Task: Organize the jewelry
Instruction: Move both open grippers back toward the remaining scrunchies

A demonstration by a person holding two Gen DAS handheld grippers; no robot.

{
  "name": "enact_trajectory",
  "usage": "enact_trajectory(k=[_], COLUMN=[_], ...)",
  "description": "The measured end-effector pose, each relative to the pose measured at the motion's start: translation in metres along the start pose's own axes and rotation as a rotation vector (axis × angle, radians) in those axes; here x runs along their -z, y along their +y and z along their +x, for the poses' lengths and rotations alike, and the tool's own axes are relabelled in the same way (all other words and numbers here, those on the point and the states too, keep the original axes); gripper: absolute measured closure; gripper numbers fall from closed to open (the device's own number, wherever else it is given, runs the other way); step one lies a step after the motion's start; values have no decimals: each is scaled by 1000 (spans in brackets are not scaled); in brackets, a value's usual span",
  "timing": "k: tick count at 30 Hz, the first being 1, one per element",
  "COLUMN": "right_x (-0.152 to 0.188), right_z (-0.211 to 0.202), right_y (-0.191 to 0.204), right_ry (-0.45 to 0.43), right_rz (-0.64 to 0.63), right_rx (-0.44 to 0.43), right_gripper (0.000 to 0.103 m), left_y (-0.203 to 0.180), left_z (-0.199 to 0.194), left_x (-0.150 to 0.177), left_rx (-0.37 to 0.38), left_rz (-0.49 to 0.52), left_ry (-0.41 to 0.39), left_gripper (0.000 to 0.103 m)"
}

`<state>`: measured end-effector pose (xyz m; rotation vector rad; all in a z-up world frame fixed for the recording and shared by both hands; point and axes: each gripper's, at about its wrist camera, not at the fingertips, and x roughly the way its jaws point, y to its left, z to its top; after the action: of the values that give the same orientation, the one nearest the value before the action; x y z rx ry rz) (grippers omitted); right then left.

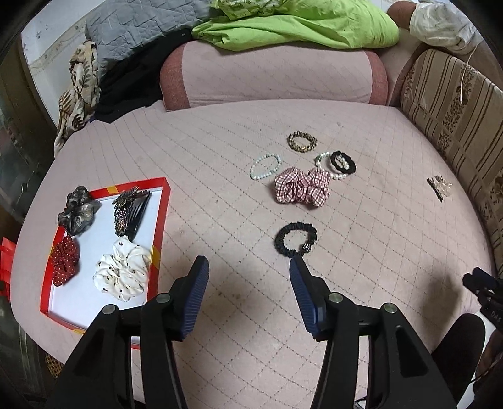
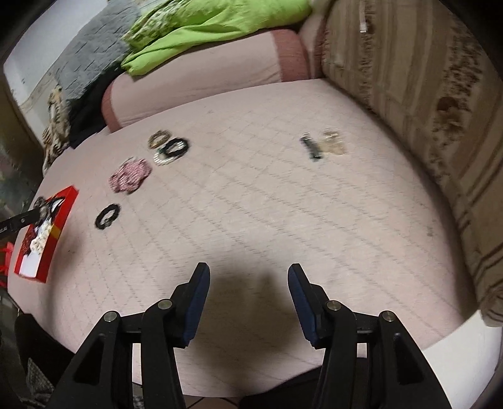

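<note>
A red-rimmed white tray at the left holds a grey scrunchie, a beaded hair comb, a red dotted scrunchie and a white dotted scrunchie. On the pink quilt lie a black scrunchie, a red checked scrunchie, a pale bead bracelet, a leopard scrunchie, a pearl bracelet under a black pearl-trimmed tie, and hair clips. My left gripper is open and empty, just short of the black scrunchie. My right gripper is open and empty above bare quilt; the clips lie far ahead.
A pink bolster with green cloth lies at the back. A striped cushion borders the right side. Grey quilt and patterned cloths pile at the back left. The right gripper's tip shows at the right edge.
</note>
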<state>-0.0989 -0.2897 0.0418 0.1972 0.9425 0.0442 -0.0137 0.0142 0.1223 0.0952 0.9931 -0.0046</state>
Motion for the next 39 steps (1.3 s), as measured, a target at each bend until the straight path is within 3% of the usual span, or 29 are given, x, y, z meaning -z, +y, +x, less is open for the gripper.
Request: enact_trajectory(k=[7, 11, 21, 23, 27, 32, 39], right_x=[-6, -8, 9, 6, -8, -29, -64], right_z=[21, 25, -3, -7, 9, 51, 97], right_y=[46, 57, 4, -2, 7, 51, 119], right_ry=[25, 43, 92, 87, 76, 94, 75], right_rz=[-65, -78, -147, -165, -128, -87, -144], right_rx=[-73, -69, 78, 101, 23, -144, -230], right_gripper=[47, 47, 45, 41, 39, 39, 39], left_y=[7, 16, 11, 11, 12, 24, 23], left_z=[17, 26, 50, 55, 66, 89, 117], left_x=[1, 2, 2, 0, -1, -2, -9], left_rx=[6, 31, 69, 66, 62, 66, 120], left_rz=[-18, -42, -48, -59, -73, -93, -100], left_ry=[41, 46, 51, 57, 72, 116, 127], left_gripper=[50, 49, 49, 49, 49, 49, 49])
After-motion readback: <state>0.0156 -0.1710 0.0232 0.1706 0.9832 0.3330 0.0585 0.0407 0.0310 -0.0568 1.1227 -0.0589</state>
